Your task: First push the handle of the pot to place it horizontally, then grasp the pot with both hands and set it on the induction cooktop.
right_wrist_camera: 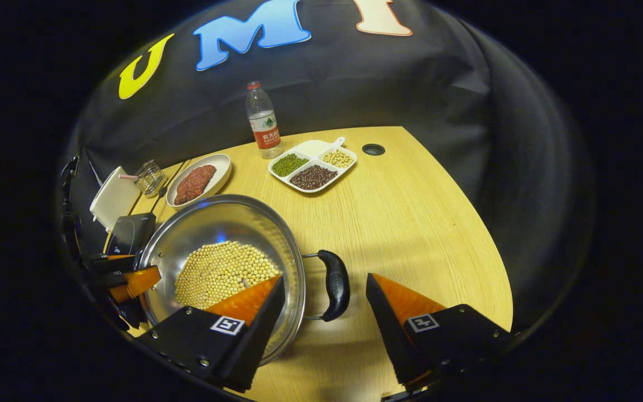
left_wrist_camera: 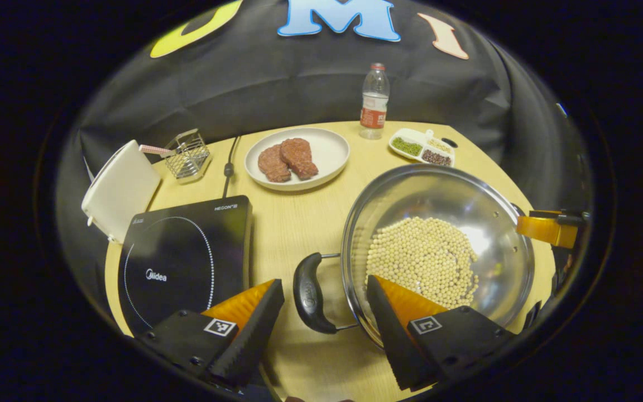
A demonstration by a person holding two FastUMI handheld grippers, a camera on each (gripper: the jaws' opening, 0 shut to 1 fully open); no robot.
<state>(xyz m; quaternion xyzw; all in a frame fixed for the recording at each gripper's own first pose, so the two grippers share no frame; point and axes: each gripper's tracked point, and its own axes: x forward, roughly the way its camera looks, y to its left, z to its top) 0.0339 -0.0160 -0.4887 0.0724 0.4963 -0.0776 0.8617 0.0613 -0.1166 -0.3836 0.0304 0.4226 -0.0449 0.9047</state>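
Desk is carrying everything: the induction cooktop is sitting at the left, and the pot, holding pale beans, is resting just right of it, not yet lifted. Your left hand-held gripper is hanging open around the pot's left handle, one finger over the rim. Your right hand-held gripper is also gaping, straddling the right handle. Both handles are lying level, so the push looks done; clamping, lifting and setting down are remaining.
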